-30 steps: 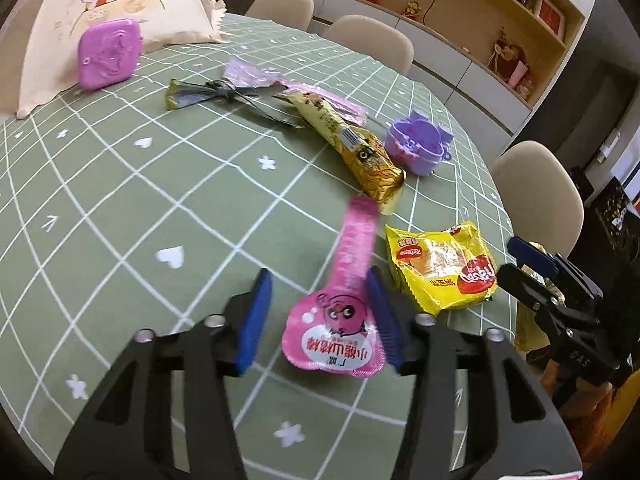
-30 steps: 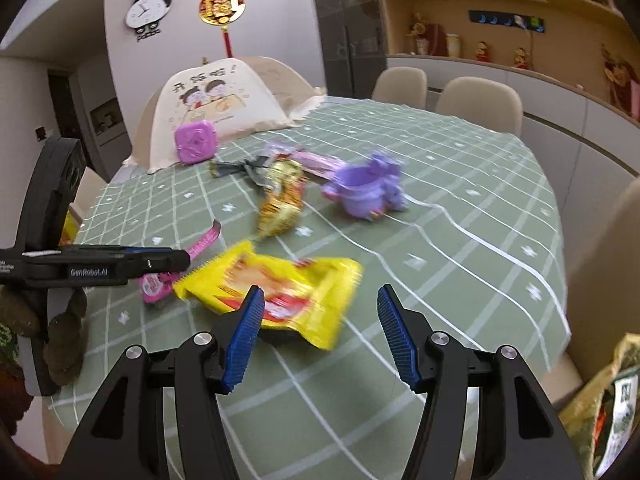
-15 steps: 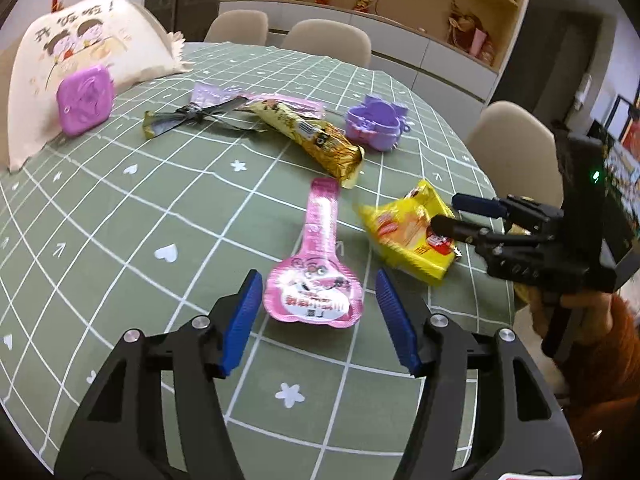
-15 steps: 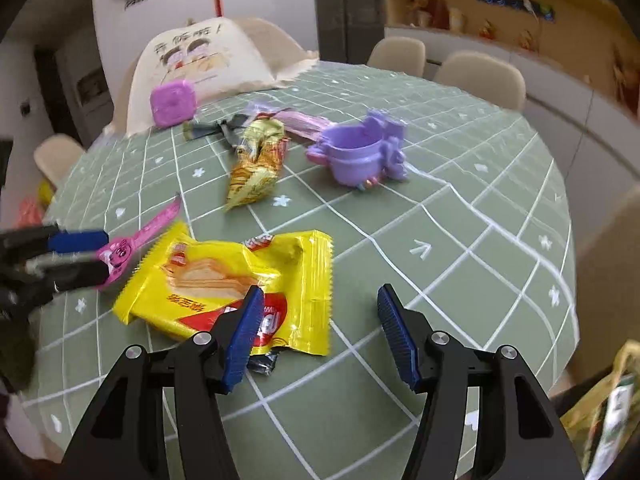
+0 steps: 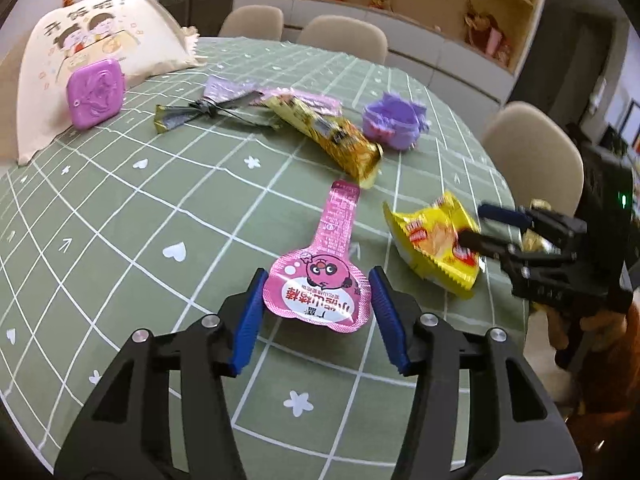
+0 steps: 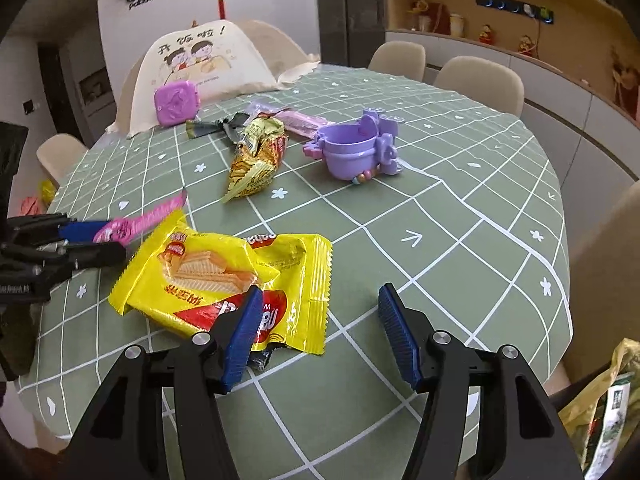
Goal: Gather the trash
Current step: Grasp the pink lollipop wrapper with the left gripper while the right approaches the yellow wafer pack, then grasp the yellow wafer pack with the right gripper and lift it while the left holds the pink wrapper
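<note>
Nearest, left gripper (image 5: 316,312) closing around the round head of the pink jelly wrapper (image 5: 320,280), lying flat on the green checked tablecloth (image 5: 120,216); blue pads close on either side, contact not clear. Risk here: thin film buckling or sliding out sideways, pads meeting on cloth instead.

Right gripper (image 6: 316,328) spread wide, nothing held; left pad over the lower edge of the yellow wafer wrapper (image 6: 224,272), right pad well clear on bare cloth. Likely trouble: off-centre bite catching only a corner, or pushing the slippery packet along. Also both tools near each other, so a bump possible.

Counted, near to far: one pink jelly wrapper, one yellow wafer wrapper, one gold snack wrapper (image 6: 256,160), one lilac toy cup (image 6: 356,152), one dark twisted wrapper (image 5: 204,112), one pale pink wrapper (image 6: 300,120), one purple square case (image 6: 176,102), one printed food cover (image 6: 204,60).
</note>
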Motion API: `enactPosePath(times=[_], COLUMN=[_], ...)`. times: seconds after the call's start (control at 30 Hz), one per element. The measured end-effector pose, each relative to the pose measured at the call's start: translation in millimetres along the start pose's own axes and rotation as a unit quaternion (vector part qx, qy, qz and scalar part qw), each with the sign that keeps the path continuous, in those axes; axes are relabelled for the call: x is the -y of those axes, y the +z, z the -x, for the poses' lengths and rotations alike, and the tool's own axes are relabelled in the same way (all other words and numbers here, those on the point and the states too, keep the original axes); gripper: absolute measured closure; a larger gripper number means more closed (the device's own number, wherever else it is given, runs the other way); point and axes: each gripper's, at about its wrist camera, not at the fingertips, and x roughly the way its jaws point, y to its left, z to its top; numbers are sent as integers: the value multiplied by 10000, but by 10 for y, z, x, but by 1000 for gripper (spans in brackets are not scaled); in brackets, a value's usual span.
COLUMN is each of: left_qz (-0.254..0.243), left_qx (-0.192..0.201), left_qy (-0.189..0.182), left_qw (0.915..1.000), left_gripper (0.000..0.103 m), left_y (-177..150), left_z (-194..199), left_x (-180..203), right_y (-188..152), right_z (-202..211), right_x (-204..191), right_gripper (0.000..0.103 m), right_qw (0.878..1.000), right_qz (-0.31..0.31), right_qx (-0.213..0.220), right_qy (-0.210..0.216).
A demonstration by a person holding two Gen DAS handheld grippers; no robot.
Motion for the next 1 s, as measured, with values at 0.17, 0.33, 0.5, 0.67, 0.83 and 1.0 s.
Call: enactPosePath(times=[0.17, 0.33, 0.5, 0.67, 0.83, 1.0], left_qz=[457, 611, 840, 866, 1012, 1076], left_qx=[196, 261, 318, 316, 336, 341], left_qy=[-25, -128, -236, -281, -398, -485], left_qw=[9988, 9977, 9957, 9953, 9935, 9924], left_gripper=[54, 54, 54, 54, 54, 54], left_y=[50, 30, 9, 13, -4, -10], left_z=[-1, 36, 60, 59, 68, 71], left_x=[-117, -167, -242, -250, -307, -328], right_y=[-32, -39, -102, -119, 152, 261], right_z=[308, 474, 394, 123, -10, -148], right_x=[-182, -432, -607, -784, -658, -486], right_gripper=[46, 47, 47, 47, 47, 46], right_qw=[9978, 9887, 9776, 9657, 9858, 9942], right_qz=[356, 1319, 2050, 2550, 1642, 977], right_qx=[538, 682, 433, 365, 274, 151], right_qy=[178, 199, 171, -316, 228, 420])
